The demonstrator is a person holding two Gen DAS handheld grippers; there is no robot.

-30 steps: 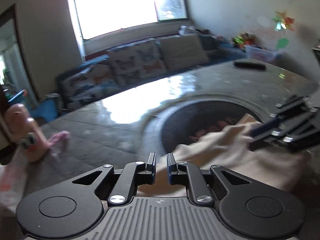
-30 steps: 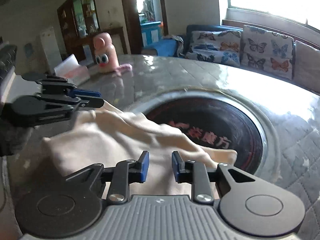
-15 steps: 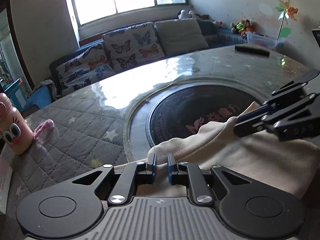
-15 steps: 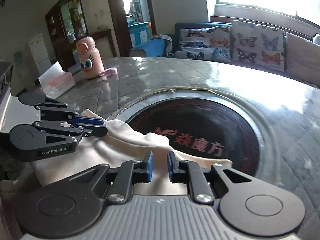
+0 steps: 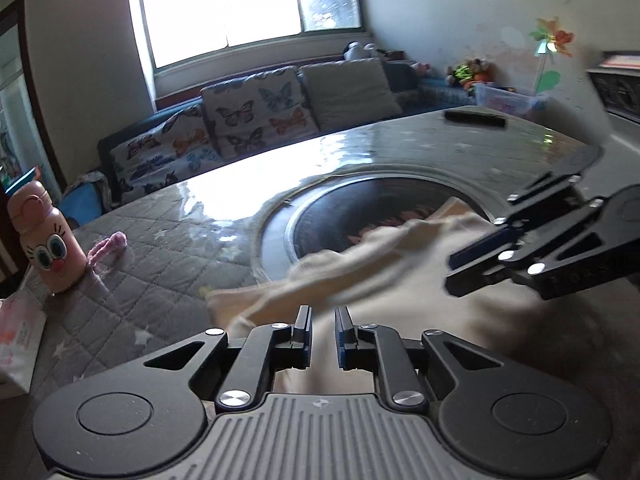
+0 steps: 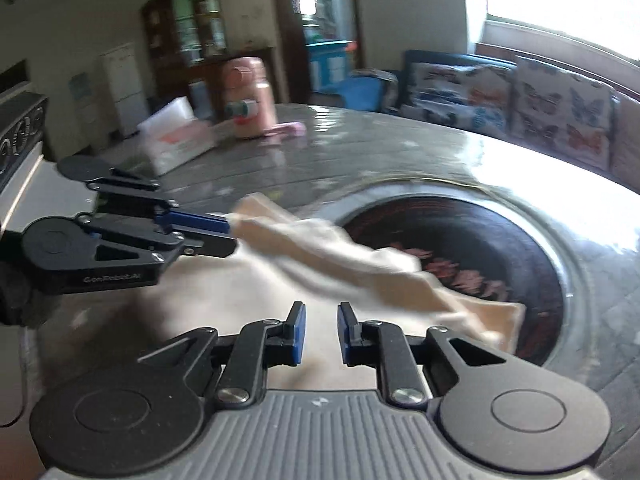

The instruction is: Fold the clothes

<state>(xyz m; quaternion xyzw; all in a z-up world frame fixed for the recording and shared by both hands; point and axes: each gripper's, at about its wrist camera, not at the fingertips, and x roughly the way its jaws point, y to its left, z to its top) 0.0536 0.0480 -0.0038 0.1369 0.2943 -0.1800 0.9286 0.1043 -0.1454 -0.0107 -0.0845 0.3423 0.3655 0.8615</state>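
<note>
A cream garment point(image 5: 384, 264) lies on the grey quilted table, its far edge folded over and partly covering the dark round inset point(image 5: 368, 208). It also shows in the right wrist view point(image 6: 304, 276). My left gripper point(image 5: 323, 322) hovers over the garment's near left part, jaws slightly apart with nothing between them; from the right wrist view it point(image 6: 228, 236) sits at the cloth's left corner. My right gripper point(image 6: 321, 320) is open over the garment's near right part; in the left wrist view it point(image 5: 454, 276) is at the right above the cloth.
A pink cartoon bottle point(image 5: 44, 236) with a pink strap point(image 5: 106, 248) stands at the table's left, beside a tissue pack point(image 5: 16, 340). A black remote point(image 5: 474, 118) lies at the far right edge. A sofa with butterfly cushions point(image 5: 248, 116) runs behind the table.
Both grippers' jaws have widened a little and pulled back from the folded edge. The cloth's folded edge now lies lower and further over the dark inset.
</note>
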